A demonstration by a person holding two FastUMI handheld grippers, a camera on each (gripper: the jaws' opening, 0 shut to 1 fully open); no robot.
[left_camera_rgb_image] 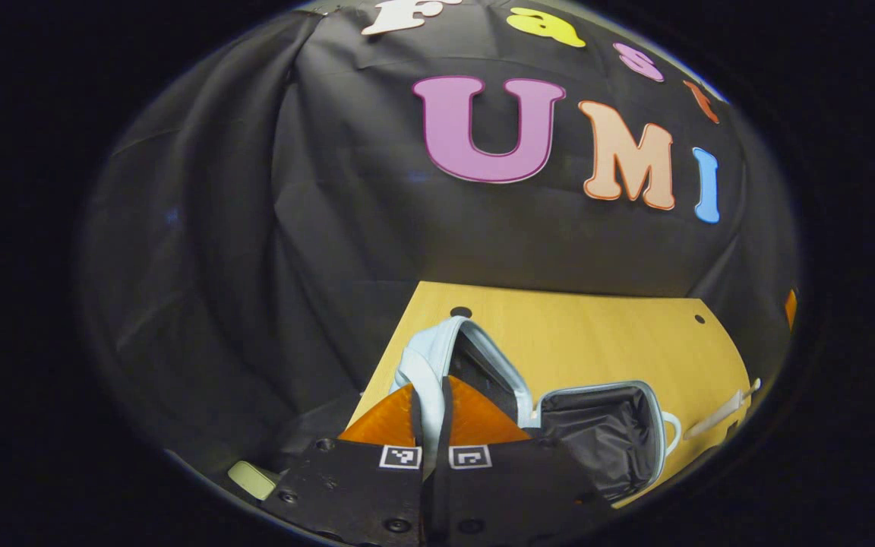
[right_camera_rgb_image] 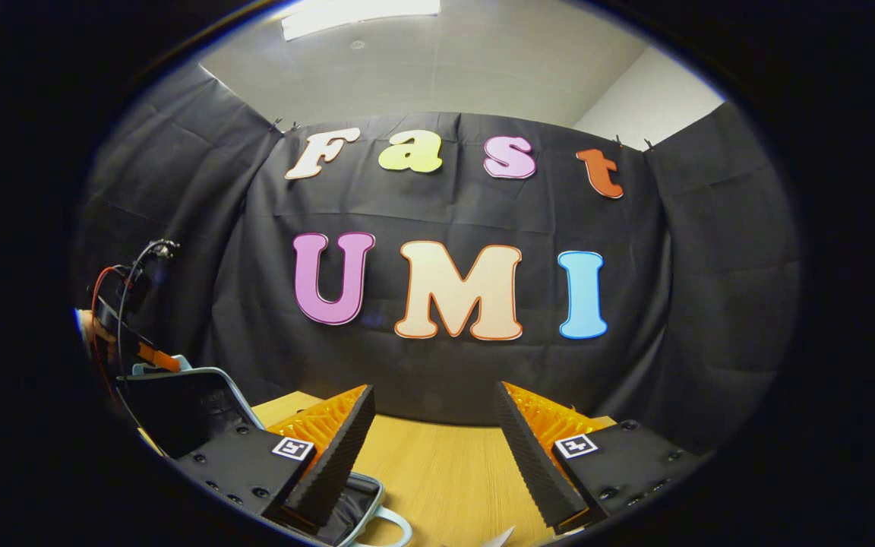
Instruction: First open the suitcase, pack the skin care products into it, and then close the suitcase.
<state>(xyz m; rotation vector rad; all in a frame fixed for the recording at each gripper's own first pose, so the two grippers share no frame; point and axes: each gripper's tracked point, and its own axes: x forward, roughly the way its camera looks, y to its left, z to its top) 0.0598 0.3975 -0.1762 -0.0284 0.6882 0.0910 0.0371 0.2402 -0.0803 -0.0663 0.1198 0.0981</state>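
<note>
- The suitcase (left_camera_rgb_image: pixel 559 425) is a small pale blue case with rounded corners, lying open on the wooden surface (left_camera_rgb_image: pixel 597 334).
- Its lid (left_camera_rgb_image: pixel 437 365) is raised, tilted up at the hinge, with a dark inner face.
- Its base half (left_camera_rgb_image: pixel 604 433) lies flat near the surface's right edge, lined in black fabric, with a pale handle loop (left_camera_rgb_image: pixel 671 431) on its outer side.
- A white tube-like skin care product (left_camera_rgb_image: pixel 722 410) lies beside the base at the right edge.

No readable text, brand or number stood on any object. Each gripper carried small square coded markers, patterns rather than words: two on the left gripper (left_camera_rgb_image: pixel 431 414) just behind its fingers, and one behind each finger of the right gripper (right_camera_rgb_image: pixel 434 448).
</note>
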